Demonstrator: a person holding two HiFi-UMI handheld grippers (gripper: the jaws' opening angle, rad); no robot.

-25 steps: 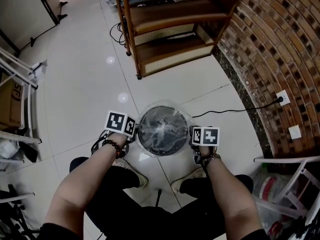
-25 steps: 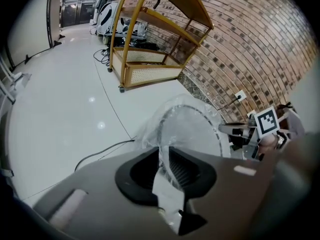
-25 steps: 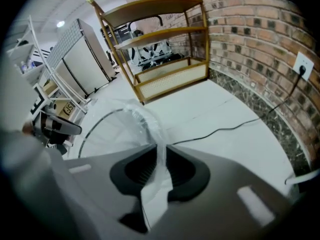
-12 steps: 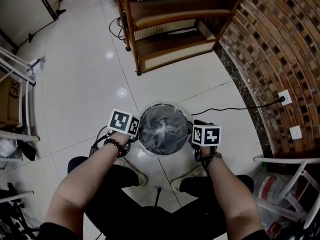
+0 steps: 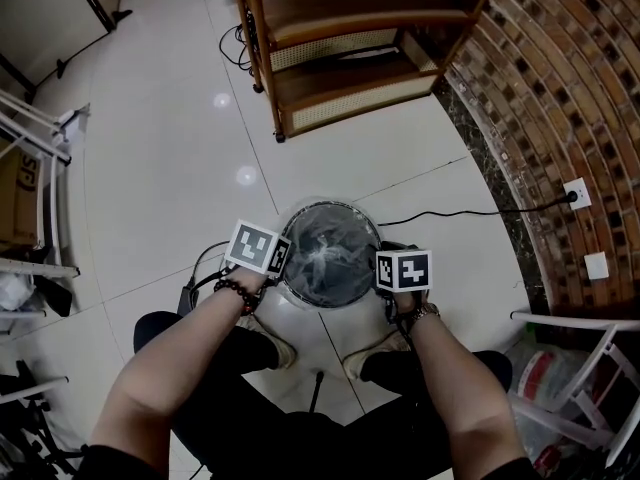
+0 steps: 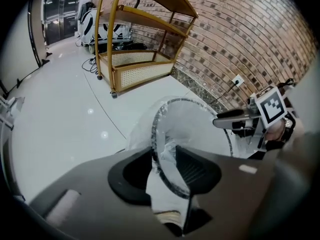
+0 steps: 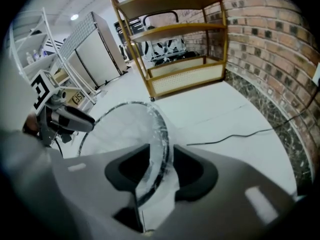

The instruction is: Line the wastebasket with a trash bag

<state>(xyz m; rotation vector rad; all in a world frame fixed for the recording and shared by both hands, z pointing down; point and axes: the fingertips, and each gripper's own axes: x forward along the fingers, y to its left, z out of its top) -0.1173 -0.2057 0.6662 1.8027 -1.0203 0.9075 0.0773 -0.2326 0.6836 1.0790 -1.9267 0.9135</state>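
Observation:
A round wire wastebasket (image 5: 330, 206) stands on the floor between my feet, with a clear trash bag (image 5: 326, 254) inside it and folded over the rim. My left gripper (image 5: 279, 266) is at the rim's left side. In the left gripper view its jaws (image 6: 165, 161) straddle the bag-covered rim (image 6: 156, 134) with gaps on both sides, so it is open. My right gripper (image 5: 384, 279) is at the rim's right side. Its jaws (image 7: 160, 159) are opening, with the rim and bag film (image 7: 163, 129) between them, and the pads do not press on it.
A wooden shelf unit (image 5: 340, 48) stands beyond the basket. A black cord (image 5: 450, 213) runs across the floor to a wall socket (image 5: 575, 195) on the brick wall. White frames stand at the right (image 5: 590, 368) and the left (image 5: 40, 148). My shoes (image 5: 270, 353) are close under the basket.
Both grippers have edged inward towards the basket's rim. The basket and the bag have stayed where they were.

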